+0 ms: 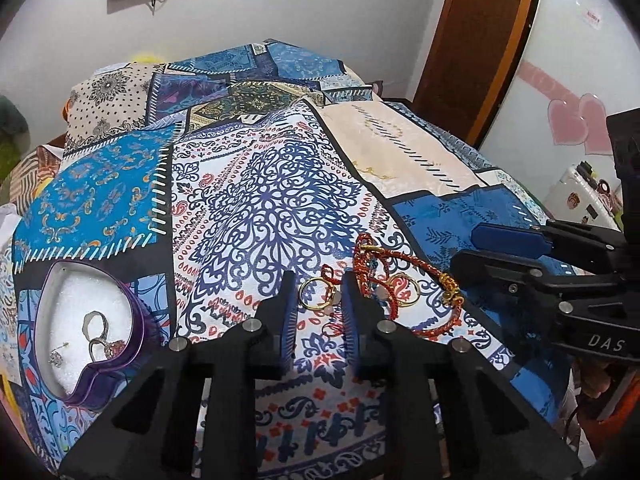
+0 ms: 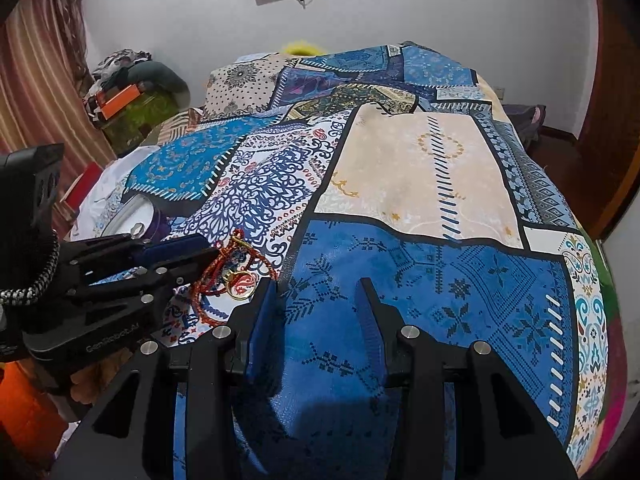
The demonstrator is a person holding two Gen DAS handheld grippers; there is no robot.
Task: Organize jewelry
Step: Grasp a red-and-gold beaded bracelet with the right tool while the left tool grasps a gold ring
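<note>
My left gripper (image 1: 319, 280) is down on the bedspread with a gold hoop earring (image 1: 316, 295) between its blue pads, which close in on the hoop from both sides. A red braided bracelet (image 1: 394, 278) with a gold clasp and a second gold hoop (image 1: 406, 289) lie just right of it. The purple heart-shaped box (image 1: 138, 320) at the lower left holds silver rings (image 1: 98, 332) and a stud on white foam. My right gripper (image 2: 318, 294) hovers open over a blue patch with nothing between its fingers; it also shows in the left wrist view as the right gripper (image 1: 464, 246). In the right wrist view the left gripper (image 2: 208, 248) sits at the bracelet (image 2: 208, 284).
A patchwork bedspread (image 1: 280, 184) covers the whole bed. A wooden door (image 1: 480, 40) stands at the back right, and a white case with stickers (image 1: 580, 196) is at the right edge. Curtains and a pile of clutter (image 2: 128, 92) line the left side in the right wrist view.
</note>
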